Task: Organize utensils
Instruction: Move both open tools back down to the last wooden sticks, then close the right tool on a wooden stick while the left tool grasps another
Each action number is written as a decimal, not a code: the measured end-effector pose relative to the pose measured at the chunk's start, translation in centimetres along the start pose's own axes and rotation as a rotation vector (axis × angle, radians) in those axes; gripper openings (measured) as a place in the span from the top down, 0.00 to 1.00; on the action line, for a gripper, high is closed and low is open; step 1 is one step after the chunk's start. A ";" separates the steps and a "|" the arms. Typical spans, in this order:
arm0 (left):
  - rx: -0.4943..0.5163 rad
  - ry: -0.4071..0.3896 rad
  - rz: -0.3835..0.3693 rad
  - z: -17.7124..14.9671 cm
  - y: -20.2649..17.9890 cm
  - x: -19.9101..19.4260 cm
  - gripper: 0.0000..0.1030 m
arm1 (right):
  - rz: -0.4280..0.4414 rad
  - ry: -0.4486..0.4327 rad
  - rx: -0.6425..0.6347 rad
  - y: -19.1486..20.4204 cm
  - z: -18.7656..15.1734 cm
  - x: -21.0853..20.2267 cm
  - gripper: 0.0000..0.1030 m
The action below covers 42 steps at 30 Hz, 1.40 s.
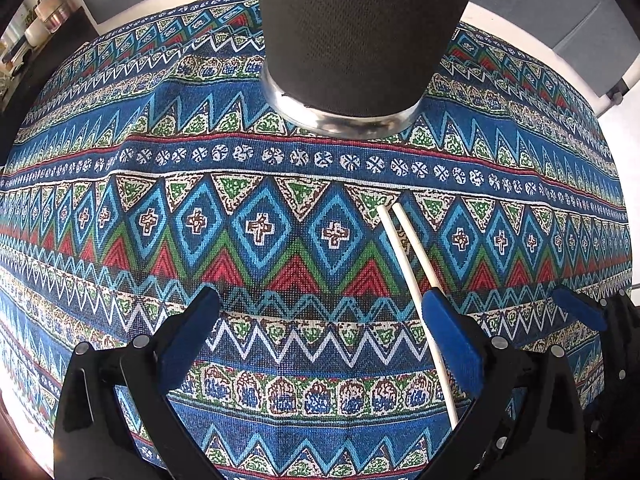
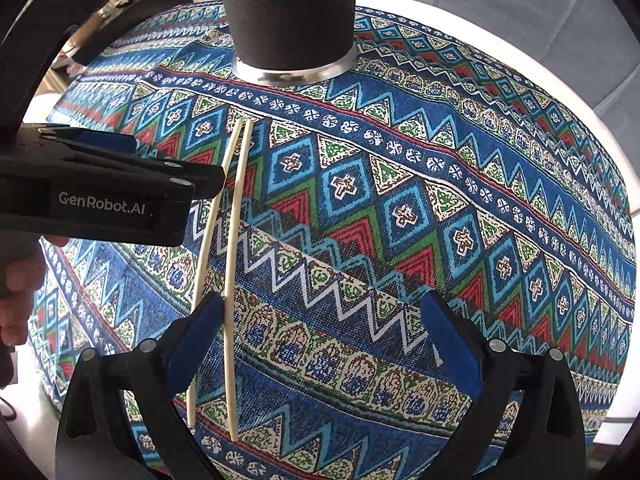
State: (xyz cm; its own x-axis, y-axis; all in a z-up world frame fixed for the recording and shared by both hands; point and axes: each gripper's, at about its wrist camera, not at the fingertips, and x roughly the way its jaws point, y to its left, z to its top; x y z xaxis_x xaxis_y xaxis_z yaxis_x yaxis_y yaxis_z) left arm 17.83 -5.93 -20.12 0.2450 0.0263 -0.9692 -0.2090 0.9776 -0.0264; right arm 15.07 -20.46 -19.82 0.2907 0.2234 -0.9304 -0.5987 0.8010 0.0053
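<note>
Two pale chopsticks [image 2: 234, 264] lie side by side on the patterned cloth, pointing toward a black mesh utensil holder [image 2: 288, 16] with a metal base. In the left wrist view the chopsticks [image 1: 404, 252] run past the inside of my right finger, and the holder [image 1: 360, 40] stands straight ahead. My left gripper [image 1: 320, 312] is open above the cloth and holds nothing. My right gripper [image 2: 324, 312] is also open, with one chopstick just inside its left finger and the other behind that finger. The left gripper [image 2: 178, 160] reaches in from the left, its tip near the chopsticks.
The blue, red and green tablecloth [image 2: 420, 200] covers a round white table [image 2: 624, 168]. A person's hand [image 2: 16, 300] shows at the left edge. One blue pad [image 1: 580, 310] of my right gripper appears at the far right. Grey flooring lies beyond the table.
</note>
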 end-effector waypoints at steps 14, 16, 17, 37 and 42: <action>-0.004 0.100 0.045 3.0 -1.7 1.4 0.04 | -0.006 0.000 0.012 0.2 0.2 0.0 0.08; 0.008 0.103 0.042 3.2 -2.1 1.4 0.04 | -0.006 0.005 0.012 0.4 0.3 0.1 0.08; 0.015 0.104 0.041 3.2 -1.9 1.5 0.05 | -0.008 0.007 0.011 0.4 0.4 0.1 0.08; 0.172 0.046 0.011 0.5 3.8 -1.2 0.96 | 0.006 0.034 0.108 -1.6 1.2 -0.9 0.96; 0.133 0.065 0.012 0.1 9.3 -1.7 0.96 | 0.009 0.009 0.208 -4.4 0.8 -2.3 0.96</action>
State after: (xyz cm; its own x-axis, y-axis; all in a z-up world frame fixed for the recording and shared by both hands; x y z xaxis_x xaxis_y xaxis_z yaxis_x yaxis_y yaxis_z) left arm 15.60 3.15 -18.70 0.1802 0.0289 -0.9832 -0.0835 0.9964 0.0139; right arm 17.64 -24.05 -17.41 0.2792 0.2268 -0.9330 -0.4335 0.8968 0.0883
